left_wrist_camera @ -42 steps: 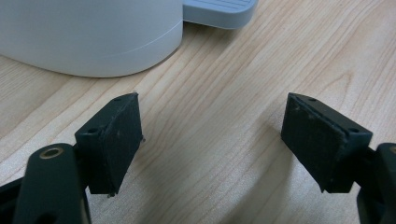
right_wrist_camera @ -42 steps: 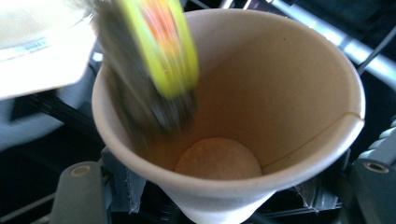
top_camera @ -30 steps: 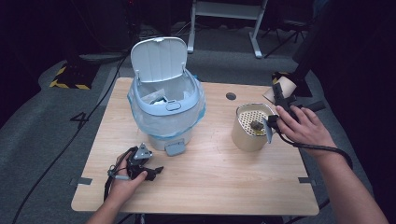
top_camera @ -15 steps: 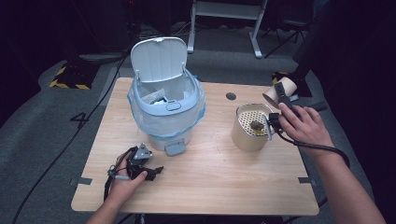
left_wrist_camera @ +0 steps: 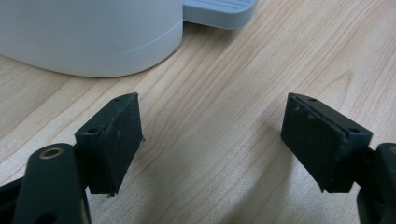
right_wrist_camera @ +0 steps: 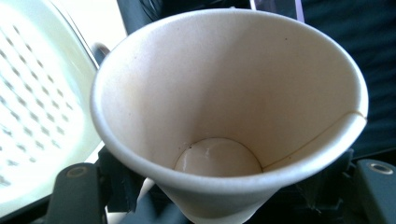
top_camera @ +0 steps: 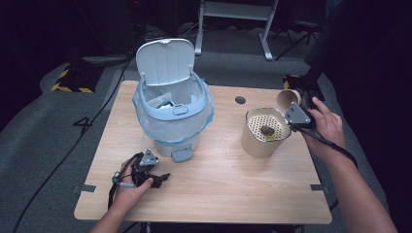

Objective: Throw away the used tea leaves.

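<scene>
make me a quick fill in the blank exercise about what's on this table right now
1. The lid of the bin stands ____.
2. The right gripper is shut on a paper ____.
3. The left gripper has its jaws ____, resting on the table.
4. The paper cup's inside looks ____.

Missing words: open; cup; open; empty

The table [top_camera: 233, 184] is pale wood-grain laminate, smooth and matt. The bin [top_camera: 170, 131] looks like smooth light-blue plastic with a faint sheen, lined with a thin crinkled film bag [top_camera: 145, 121]. The paper cup [right_wrist_camera: 224, 102] is matt cream paper (its seam shows). The tan container [top_camera: 257, 141] holds a perforated pale insert [top_camera: 265, 127], glossy in the right gripper view.
</scene>
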A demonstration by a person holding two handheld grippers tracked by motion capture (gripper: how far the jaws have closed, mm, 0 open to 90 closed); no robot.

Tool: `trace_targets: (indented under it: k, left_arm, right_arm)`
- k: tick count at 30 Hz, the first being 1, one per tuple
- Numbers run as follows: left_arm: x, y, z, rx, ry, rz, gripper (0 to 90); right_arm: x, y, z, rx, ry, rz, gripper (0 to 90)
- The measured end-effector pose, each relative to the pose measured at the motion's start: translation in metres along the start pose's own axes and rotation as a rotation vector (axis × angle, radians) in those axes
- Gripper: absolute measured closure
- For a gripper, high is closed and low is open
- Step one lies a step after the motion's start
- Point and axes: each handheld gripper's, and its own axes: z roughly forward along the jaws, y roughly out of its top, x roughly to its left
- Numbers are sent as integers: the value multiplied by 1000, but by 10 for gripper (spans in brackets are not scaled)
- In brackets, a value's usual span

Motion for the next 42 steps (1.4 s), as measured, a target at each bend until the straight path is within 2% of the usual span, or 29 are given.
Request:
trace_targets:
  k: [3,6,7,10,12,14,16,19,23,25,28,33,36,42]
  left_arm:
    - [0,0,0,0,0,-1,207]
    - [0,0,0,0,0,0,207]
    - [0,0,0,0,0,0,207]
    - [0,0,0,0,0,0,207]
    - [0,0,0,0,0,0,207]
    - [0,0,0,0,0,-1,207]
    - [0,0,0,0,0,0,207]
    - [0,0,0,0,0,-1,207]
    - [0,0,0,0,0,0,207]
    - [0,0,0,0,0,0,207]
    - [0,0,0,0,0,0,207]
    - [0,0,0,0,0,-1,207]
    - [0,0,0,0,0,-1,207]
    - [0,0,0,0,1,0,207]
  right_arm:
    - [-3,-5,0,-46,94,231,288]
    - [-8,-12,1,-79,187,430,288]
    - [-9,-14,2,-90,211,481,288]
    - [-10,-19,3,-94,270,572,288]
    - [-9,-22,4,-118,313,642,288]
    - [-10,-26,5,-146,372,734,288]
    - [-10,-29,6,-161,411,788,289]
    - [-10,-31,6,-164,482,844,289]
    - [-9,-29,3,-181,620,918,291]
    - [-10,-28,2,-206,654,931,291]
    - [-11,-26,1,-229,668,930,291]
    - [-14,-22,-3,-228,663,915,292]
    - [-16,-19,-8,-241,682,929,293]
    - [-21,-5,-15,-215,659,883,294]
